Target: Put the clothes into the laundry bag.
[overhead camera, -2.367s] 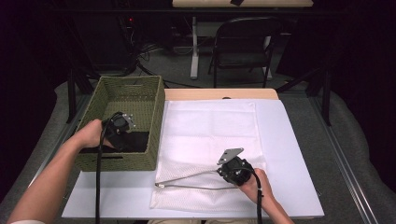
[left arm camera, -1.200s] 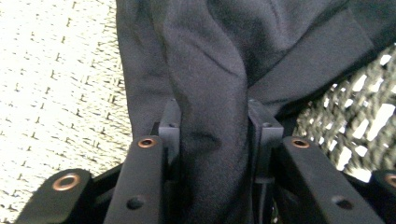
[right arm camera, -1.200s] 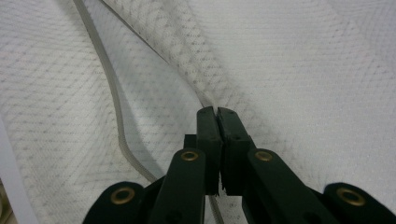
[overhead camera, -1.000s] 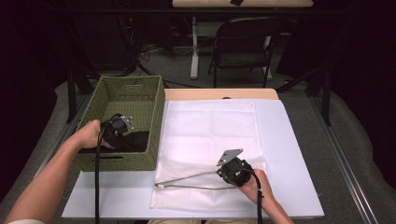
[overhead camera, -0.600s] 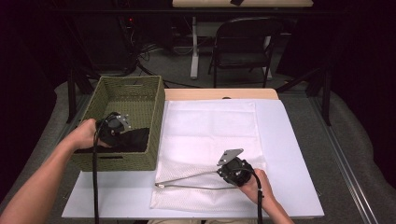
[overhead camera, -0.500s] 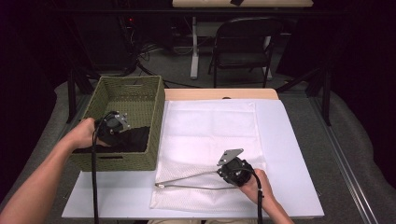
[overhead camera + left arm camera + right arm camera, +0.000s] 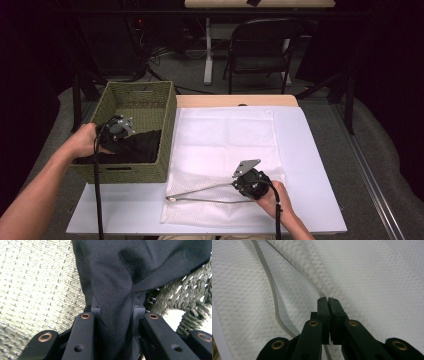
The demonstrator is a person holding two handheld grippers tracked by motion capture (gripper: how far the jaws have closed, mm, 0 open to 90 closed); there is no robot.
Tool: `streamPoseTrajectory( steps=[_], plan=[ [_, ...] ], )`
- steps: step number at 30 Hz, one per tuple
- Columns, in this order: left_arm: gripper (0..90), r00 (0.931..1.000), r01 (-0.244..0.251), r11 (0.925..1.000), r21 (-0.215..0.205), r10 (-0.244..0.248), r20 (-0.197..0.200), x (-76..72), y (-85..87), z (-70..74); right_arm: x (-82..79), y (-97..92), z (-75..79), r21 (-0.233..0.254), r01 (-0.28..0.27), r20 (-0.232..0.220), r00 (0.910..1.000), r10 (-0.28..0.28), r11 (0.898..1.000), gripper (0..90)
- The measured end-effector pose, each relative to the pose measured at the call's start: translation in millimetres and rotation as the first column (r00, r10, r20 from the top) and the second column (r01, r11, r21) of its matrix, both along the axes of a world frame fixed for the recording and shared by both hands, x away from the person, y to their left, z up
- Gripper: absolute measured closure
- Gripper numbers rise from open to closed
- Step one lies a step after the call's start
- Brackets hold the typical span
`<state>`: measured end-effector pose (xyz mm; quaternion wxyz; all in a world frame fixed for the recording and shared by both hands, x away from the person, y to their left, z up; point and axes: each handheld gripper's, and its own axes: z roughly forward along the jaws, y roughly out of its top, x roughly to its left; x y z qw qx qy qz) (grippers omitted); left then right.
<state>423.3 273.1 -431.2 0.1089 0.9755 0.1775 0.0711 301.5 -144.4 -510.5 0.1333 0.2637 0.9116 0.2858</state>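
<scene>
Inside the green woven basket point(image 7: 165, 115), the left gripper point(image 7: 113, 315) has just been closing its fingers, pinching black cloth point(image 7: 130, 277). Beside the basket, the right gripper point(image 7: 328, 305) pinches the white mesh bag point(image 7: 374, 277).

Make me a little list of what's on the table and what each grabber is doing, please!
left gripper: inside the basket, jaws closing on the black cloth bunched between them
right gripper: shut on the upper edge of the mesh bag's opening, holding it up
basket: green, woven, at the table's left side
mesh bag: white, lying flat on the table, zipper opening gaping near the person
table: white top
</scene>
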Motion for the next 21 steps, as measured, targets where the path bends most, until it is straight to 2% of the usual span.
streamPoseTrajectory(
  steps=[11, 13, 21],
  plan=[
    [73.6, 0.9995, 0.009, 1.0000, 0.004, -0.009, 0.031, -5.5, 0.3, 13.0, -0.7, 0.9, 0.9, -0.007, 0.002, 0.010, 0.9999, -0.002, 1.000, 88.1],
    [73.7, 0.9993, 0.017, 0.9997, 0.019, -0.017, 0.033, -7.0, -0.6, 16.2, -1.0, 0.9, 0.8, -0.006, 0.006, 0.007, 1.0000, -0.006, 1.000, 88.2],
    [73.9, 0.9986, 0.018, 0.9994, 0.030, -0.020, 0.050, -7.5, -1.7, 27.7, -0.4, 1.4, 0.1, -0.006, 0.008, 0.002, 1.0000, -0.008, 1.000, 88.3]
  ],
)
